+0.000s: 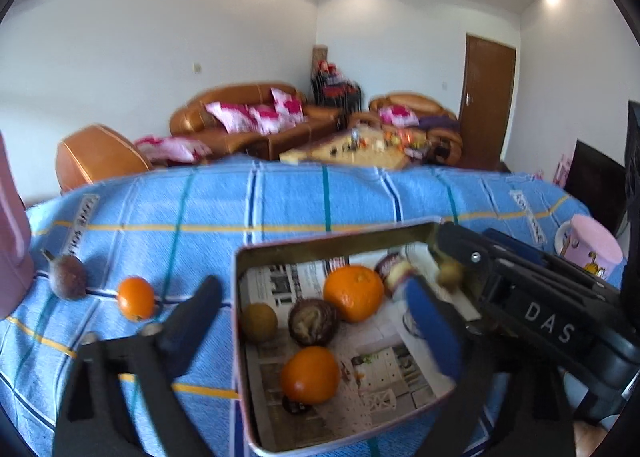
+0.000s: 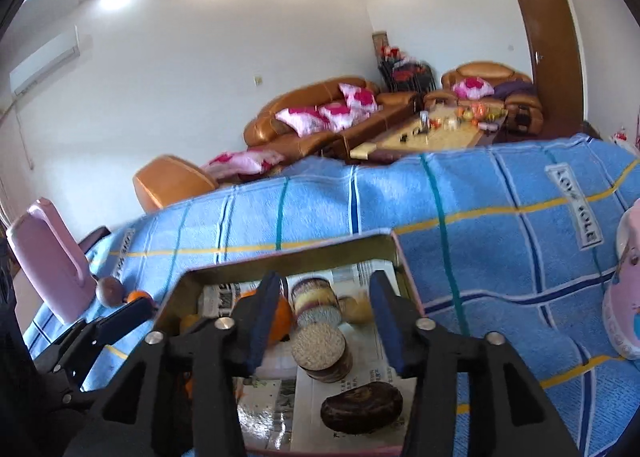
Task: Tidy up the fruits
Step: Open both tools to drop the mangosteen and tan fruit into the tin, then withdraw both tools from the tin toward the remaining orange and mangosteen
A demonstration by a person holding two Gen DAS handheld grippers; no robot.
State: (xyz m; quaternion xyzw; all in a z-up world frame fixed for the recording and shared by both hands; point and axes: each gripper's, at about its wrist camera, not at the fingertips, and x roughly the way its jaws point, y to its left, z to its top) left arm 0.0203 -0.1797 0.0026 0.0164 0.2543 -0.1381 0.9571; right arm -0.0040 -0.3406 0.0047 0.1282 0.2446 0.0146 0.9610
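A metal tin [image 1: 340, 235] lined with newspaper sits on the blue checked cloth. It holds two oranges [image 1: 354, 293] [image 1: 310, 375], a dark wrinkled passion fruit [image 1: 313, 321], a small brown fruit [image 1: 259, 322] and a blurred cut fruit [image 1: 394, 269]. My left gripper [image 1: 312, 289] is open wide over the tin's left side, and nothing is between its fingers. My right gripper [image 2: 326, 285] hangs open over the tin. A cut brown fruit [image 2: 318, 345] lies below its jaws, untouched, beside a dark flat piece [image 2: 362, 407]. A passion fruit [image 1: 68, 277] and a small orange [image 1: 136, 298] lie on the cloth to the left.
A pink jug [image 2: 52, 257] stands at the table's left end and a pink mug [image 2: 628, 289] at the right end. The cloth [image 2: 500, 257] drops off at the far edge. Brown sofas [image 1: 256, 117] and a low table lie beyond.
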